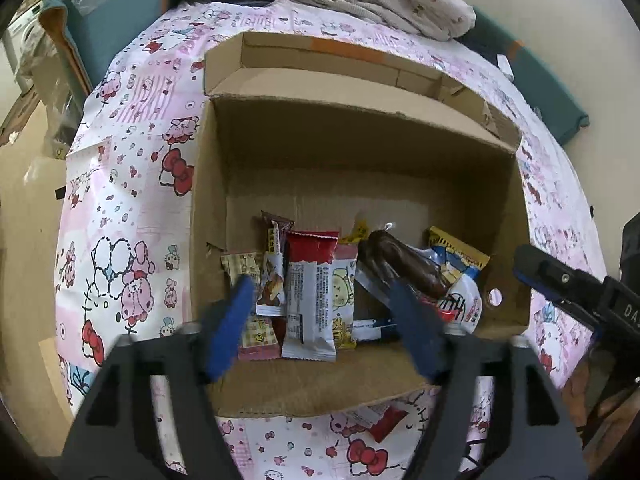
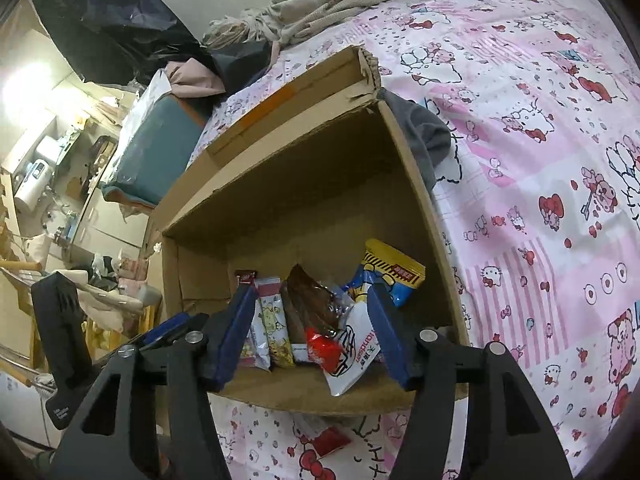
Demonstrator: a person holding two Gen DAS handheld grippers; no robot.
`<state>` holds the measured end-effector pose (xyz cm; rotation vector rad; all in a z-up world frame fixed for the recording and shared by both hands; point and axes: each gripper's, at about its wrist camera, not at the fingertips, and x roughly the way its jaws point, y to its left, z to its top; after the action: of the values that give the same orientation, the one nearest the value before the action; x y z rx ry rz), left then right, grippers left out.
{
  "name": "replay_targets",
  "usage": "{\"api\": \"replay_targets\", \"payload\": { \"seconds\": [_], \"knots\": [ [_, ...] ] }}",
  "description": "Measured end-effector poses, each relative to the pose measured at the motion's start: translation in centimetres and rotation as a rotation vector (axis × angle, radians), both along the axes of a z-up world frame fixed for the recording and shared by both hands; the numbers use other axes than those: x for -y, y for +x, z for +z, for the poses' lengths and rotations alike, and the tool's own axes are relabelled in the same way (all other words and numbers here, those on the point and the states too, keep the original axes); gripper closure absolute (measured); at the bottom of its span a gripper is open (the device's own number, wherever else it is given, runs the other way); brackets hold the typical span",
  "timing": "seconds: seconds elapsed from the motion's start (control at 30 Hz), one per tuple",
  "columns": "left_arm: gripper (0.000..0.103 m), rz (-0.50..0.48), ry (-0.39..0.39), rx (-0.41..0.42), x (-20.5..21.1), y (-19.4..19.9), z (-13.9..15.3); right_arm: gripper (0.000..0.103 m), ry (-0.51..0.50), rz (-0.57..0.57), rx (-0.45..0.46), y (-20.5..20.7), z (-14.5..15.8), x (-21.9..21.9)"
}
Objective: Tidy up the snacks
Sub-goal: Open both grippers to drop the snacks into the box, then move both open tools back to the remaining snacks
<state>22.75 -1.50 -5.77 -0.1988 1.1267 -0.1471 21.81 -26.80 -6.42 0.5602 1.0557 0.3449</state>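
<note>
Left wrist view: left gripper (image 1: 320, 320) hangs over the cardboard box (image 1: 360, 128), jaws apart, nothing pressed between the pads. The box sits on a bed under a pink cartoon sheet (image 1: 132, 200). Snack packets are heaped at its near end. The red-and-white bar (image 1: 310, 296) lies with its long axis running near wall to far wall, red end pointing away. The brown wrapped roll (image 1: 404, 264) lies diagonal, slanting toward the right wall. One red packet (image 1: 380, 420) sits outside on the sheet, just before the near wall.

Right wrist view: right gripper (image 2: 312, 332) also parted and empty, above the white pouch (image 2: 352, 356). Yellow-blue packet (image 2: 394, 276) leans on the right wall. Judged mostly done; the stray packet remains.
</note>
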Motion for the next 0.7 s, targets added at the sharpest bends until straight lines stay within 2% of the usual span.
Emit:
{"api": "replay_targets", "payload": {
  "seconds": [0.23,0.47,0.6,0.7],
  "knots": [
    [0.024,0.025,0.014,0.008,-0.7,-0.7,0.6,0.041,0.001,-0.007,-0.005,-0.6,0.4,0.1],
    [0.024,0.075,0.004,0.023,-2.2,-2.4,2.0,0.041,-0.017,-0.004,-0.005,-3.0,1.3,-0.1],
    [0.024,0.098,0.002,0.027,-3.0,-3.9,2.3,0.041,-0.002,0.055,-0.022,-4.9,1.3,-1.1],
    [0.024,0.122,-0.008,-0.016,-3.6,-5.1,1.5,0.041,0.009,0.115,-0.06,-6.6,0.6,-2.4]
  ]
}}
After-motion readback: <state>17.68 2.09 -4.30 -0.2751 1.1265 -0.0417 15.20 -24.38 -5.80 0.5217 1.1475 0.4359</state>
